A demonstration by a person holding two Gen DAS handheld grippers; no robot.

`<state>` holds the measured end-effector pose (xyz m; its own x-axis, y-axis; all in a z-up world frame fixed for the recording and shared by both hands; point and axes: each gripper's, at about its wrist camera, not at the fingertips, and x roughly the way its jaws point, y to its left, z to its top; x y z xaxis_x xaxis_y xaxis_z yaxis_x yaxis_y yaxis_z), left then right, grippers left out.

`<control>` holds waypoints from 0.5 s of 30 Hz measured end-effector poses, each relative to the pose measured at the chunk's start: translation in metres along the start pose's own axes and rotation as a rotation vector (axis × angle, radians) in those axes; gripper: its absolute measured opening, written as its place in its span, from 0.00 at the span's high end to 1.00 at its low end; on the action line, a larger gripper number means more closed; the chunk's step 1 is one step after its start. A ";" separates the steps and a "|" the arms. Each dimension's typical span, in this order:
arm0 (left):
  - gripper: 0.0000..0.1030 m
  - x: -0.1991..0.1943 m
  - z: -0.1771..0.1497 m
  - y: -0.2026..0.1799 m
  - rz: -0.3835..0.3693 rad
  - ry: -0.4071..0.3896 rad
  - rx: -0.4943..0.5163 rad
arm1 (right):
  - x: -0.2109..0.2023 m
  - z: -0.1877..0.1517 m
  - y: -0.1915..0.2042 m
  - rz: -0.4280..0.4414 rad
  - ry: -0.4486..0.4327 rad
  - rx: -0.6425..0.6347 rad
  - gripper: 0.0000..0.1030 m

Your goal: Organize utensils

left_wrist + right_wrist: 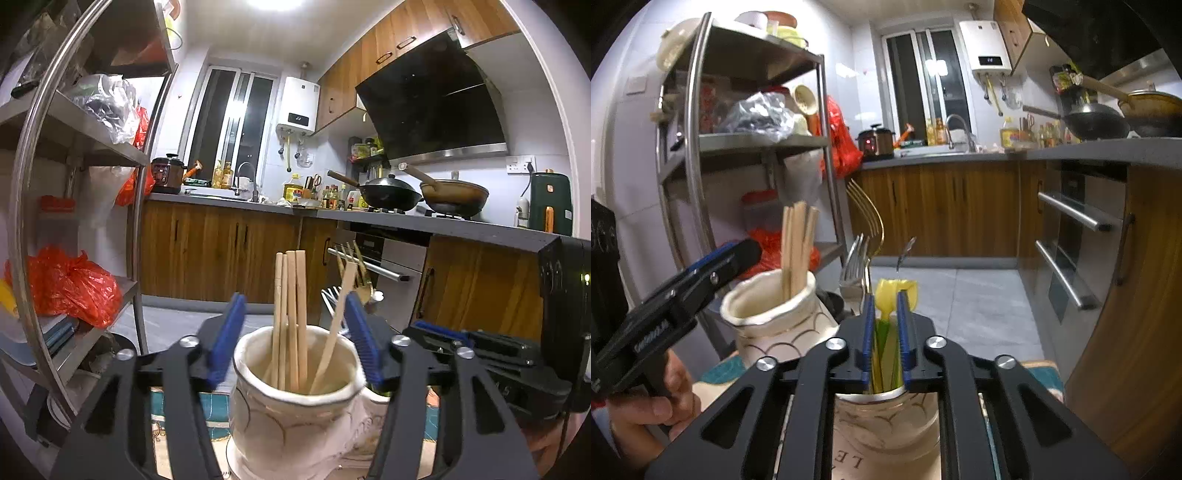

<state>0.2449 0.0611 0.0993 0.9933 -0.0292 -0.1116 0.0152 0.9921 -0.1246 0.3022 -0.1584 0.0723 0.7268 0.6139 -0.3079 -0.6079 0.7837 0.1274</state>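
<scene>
My right tongs (886, 325) are clenched on the upright yellow-and-green plastic utensil (892, 295), its long axis vertical, directly over the near cream ceramic jar (886, 424). My left tongs (295, 343) are released, straddling the other cream jar (295, 406) without touching it; it holds wooden chopsticks (290, 314). Metal forks (855, 266) stand just beyond. I judge there's free room above.

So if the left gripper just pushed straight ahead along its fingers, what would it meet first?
The cream ceramic holder: it sits between the open left gripper fingers, so its wall would likely meet the gripper body first. The wooden chopsticks stand inside it.
</scene>
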 end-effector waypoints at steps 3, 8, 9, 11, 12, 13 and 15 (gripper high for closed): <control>0.29 -0.011 0.000 -0.003 -0.007 -0.002 0.012 | -0.010 0.000 0.001 -0.002 -0.013 0.002 0.80; 0.07 -0.031 -0.001 -0.003 -0.013 -0.006 0.005 | -0.026 -0.004 0.002 -0.008 -0.030 0.002 0.65; 0.05 -0.033 -0.003 -0.003 -0.011 -0.005 0.002 | -0.029 -0.005 0.002 -0.011 -0.036 0.003 0.58; 0.05 -0.041 -0.006 -0.002 -0.007 0.004 0.000 | -0.035 -0.010 0.002 -0.022 -0.049 0.005 0.52; 0.05 -0.044 -0.008 -0.001 -0.005 0.008 0.001 | -0.036 -0.012 0.002 -0.025 -0.050 0.005 0.45; 0.05 -0.047 -0.010 0.000 0.000 0.015 0.002 | -0.038 -0.014 0.002 -0.027 -0.051 0.006 0.38; 0.05 -0.054 -0.014 0.001 0.012 0.024 0.001 | -0.042 -0.020 0.003 -0.030 -0.057 0.005 0.33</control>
<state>0.1901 0.0616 0.0909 0.9904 -0.0199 -0.1367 0.0031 0.9926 -0.1216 0.2636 -0.1842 0.0672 0.7621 0.5940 -0.2575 -0.5836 0.8025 0.1240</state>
